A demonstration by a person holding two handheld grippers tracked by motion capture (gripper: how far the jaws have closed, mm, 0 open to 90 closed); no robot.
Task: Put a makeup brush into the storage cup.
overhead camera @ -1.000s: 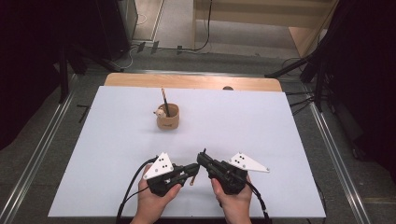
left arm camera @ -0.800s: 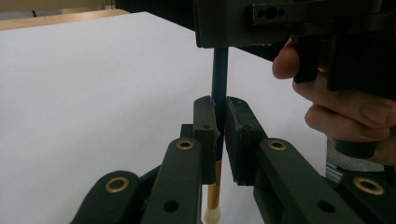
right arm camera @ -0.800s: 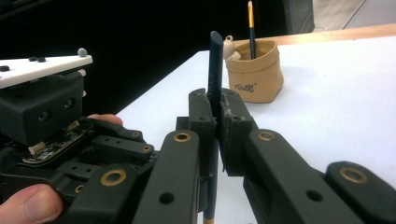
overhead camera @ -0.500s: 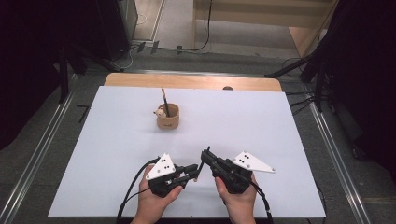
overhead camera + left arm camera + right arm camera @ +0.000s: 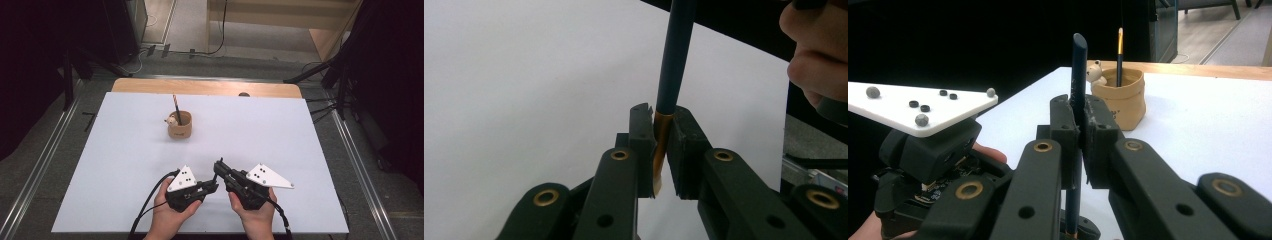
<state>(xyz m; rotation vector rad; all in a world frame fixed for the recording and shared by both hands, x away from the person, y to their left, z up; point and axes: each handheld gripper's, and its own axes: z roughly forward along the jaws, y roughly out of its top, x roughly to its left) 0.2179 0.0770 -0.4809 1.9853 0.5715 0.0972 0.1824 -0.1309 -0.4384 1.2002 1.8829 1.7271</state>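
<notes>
Both my tools pinch one dark paintbrush (image 5: 1079, 75), left tool (image 5: 659, 150) on its ferrule, right tool (image 5: 1078, 130) mid-handle; next: left lets go, carry to cup (image 5: 180, 125) at centre

Each gripper was black, the left gripper (image 5: 214, 185) and the right gripper (image 5: 217, 166) alike, with a white three-cornered plate (image 5: 181, 179) on top that carried small dark dots. Brass-coloured rivets (image 5: 1042, 146) sat in the jaw links. Black cables (image 5: 150, 196) trailed back. The forearms seemed bare, though little of them showed.
</notes>
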